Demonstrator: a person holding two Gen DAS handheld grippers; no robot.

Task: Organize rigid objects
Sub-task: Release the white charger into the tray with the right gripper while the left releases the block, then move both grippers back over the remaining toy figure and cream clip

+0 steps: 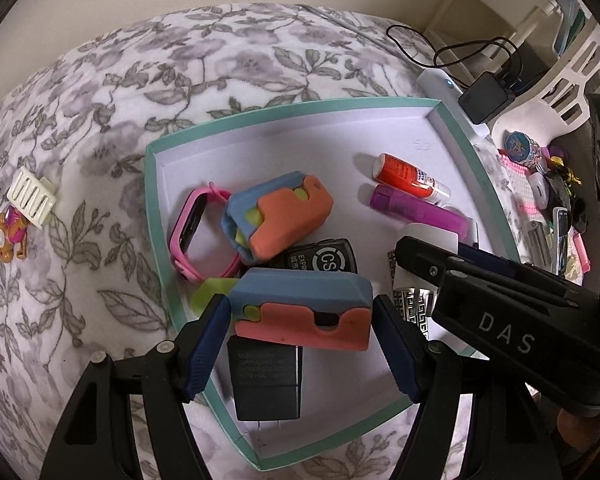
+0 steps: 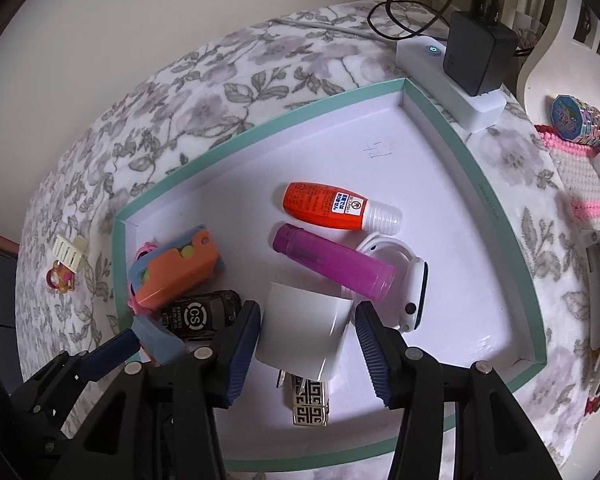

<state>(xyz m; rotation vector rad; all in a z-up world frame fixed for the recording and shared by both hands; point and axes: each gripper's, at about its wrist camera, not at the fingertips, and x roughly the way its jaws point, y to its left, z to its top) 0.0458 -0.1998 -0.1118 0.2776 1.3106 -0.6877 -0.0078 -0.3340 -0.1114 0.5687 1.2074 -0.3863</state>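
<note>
Left wrist view: the left gripper (image 1: 300, 344) at lower centre has its fingers (image 1: 204, 348) spread to either side of a blue-and-coral toy block (image 1: 304, 312), the left pad touching it, the right pad just apart; whether it is grasped cannot be told. The block hangs over a black charger (image 1: 266, 380) inside the teal-rimmed tray (image 1: 156, 208) on the floral bedspread (image 1: 100, 100). Right wrist view: the right gripper (image 2: 306, 344) at lower centre has fingers released around a white adapter (image 2: 304, 328) resting in the tray beside a purple tube (image 2: 332, 266) and an orange bottle (image 2: 332, 210).
</note>
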